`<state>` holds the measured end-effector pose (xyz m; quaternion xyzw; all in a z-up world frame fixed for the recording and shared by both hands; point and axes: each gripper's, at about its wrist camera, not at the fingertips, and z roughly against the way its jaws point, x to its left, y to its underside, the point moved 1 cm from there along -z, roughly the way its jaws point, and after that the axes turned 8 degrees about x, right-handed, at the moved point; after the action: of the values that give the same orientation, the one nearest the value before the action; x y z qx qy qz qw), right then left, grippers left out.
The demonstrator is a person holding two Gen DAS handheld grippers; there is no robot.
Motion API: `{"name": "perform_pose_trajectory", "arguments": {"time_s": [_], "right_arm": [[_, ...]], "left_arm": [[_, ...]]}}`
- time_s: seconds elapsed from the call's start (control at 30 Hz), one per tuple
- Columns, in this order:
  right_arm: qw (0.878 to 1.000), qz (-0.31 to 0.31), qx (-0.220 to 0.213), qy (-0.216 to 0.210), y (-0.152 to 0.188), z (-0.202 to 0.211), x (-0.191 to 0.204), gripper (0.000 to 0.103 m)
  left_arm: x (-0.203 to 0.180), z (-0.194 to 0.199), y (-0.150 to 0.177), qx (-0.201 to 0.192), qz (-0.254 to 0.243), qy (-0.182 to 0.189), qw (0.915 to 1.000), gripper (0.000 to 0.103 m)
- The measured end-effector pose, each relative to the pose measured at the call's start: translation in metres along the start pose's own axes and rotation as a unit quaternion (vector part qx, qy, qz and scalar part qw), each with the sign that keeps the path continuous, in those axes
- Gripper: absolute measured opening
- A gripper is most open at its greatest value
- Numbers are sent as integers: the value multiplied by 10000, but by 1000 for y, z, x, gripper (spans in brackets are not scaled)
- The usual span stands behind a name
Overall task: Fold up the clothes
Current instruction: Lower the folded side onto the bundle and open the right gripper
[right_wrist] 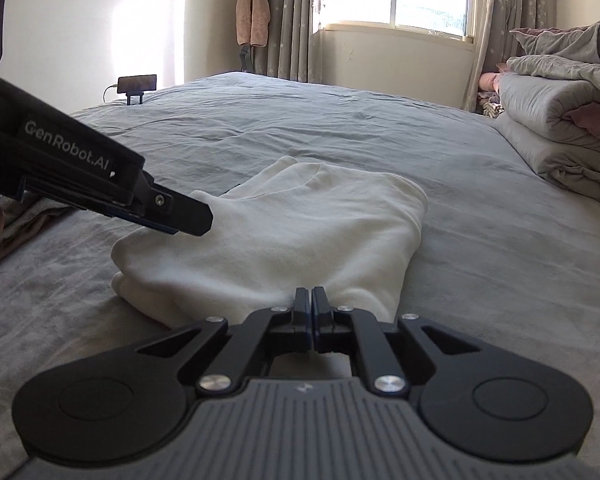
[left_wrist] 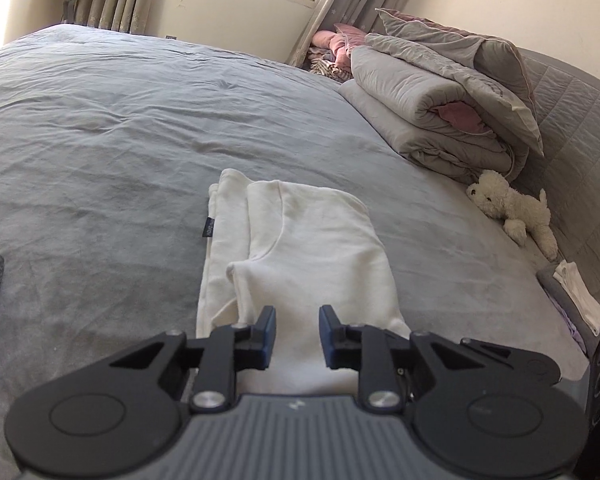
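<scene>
- Left gripper (left_wrist: pixel 297 334): jaws apart, nothing between them, white cloth visible through the gap.
- Right gripper (right_wrist: pixel 312 312): jaws pressed together at the near edge of the white garment (right_wrist: pixel 292 232); can't tell whether any fabric is pinched between them.
- White garment (left_wrist: pixel 300 248) is folded into a rough rectangle on the grey bed (left_wrist: pixel 100 128), directly ahead of and under both sets of jaws. A small dark label (left_wrist: pixel 208 227) shows on its edge, left of the left jaws.
- In the right wrist view the left gripper (right_wrist: pixel 196 216) comes in from the left, tip over the garment's left part.
- Folded grey duvet (left_wrist: pixel 440 96) is well ahead and right of the left jaws, with a white plush toy (left_wrist: pixel 512 208) just beside it.
- Phone on a stand (right_wrist: pixel 137 84) sits at the far left edge of the bed, well ahead of the right jaws.
</scene>
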<state>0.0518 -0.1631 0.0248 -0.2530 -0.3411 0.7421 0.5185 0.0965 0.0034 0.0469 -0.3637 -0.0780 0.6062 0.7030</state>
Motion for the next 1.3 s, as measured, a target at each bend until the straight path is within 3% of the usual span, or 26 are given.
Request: {"name": "perform_pose_trajectory", "arguments": {"time_s": [0.13, 0.37, 0.43, 0.5, 0.57, 0.97, 1.03, 1.1, 1.23, 1.3], "right_arm": [[10000, -52, 1, -36, 1, 1, -1, 10], [9998, -98, 64, -161, -3, 6, -5, 10], [9995, -160, 78, -252, -8, 14, -9, 9], [9992, -212, 122, -315, -8, 16, -11, 9], [9989, -242, 183, -357, -7, 14, -11, 11], [9958, -416, 549, -606, 3, 7, -13, 9], [9950, -445, 610, -647, 4, 6, -13, 9], [9953, -429, 606, -615, 5, 6, -11, 9], [9962, -397, 566, -525, 7, 6, -8, 9], [9964, -393, 559, -508, 8, 6, -7, 9]], "left_arm": [[3, -17, 8, 321, 18, -193, 9993, 24], [11, -16, 10, 416, 58, -153, 9990, 23], [15, -15, 9, 462, 150, -179, 9987, 19], [21, -14, 8, 516, 281, -183, 9981, 7], [26, -14, 7, 557, 386, -177, 9975, 5], [22, -9, 5, 484, 136, -422, 9978, 4], [22, 1, 2, 289, 207, -333, 9988, 11], [16, 13, -1, -25, 141, -219, 9997, 43], [1, 18, 0, -339, -259, -217, 9989, 47], [-3, 7, 2, -207, -328, -298, 9988, 45]]}}
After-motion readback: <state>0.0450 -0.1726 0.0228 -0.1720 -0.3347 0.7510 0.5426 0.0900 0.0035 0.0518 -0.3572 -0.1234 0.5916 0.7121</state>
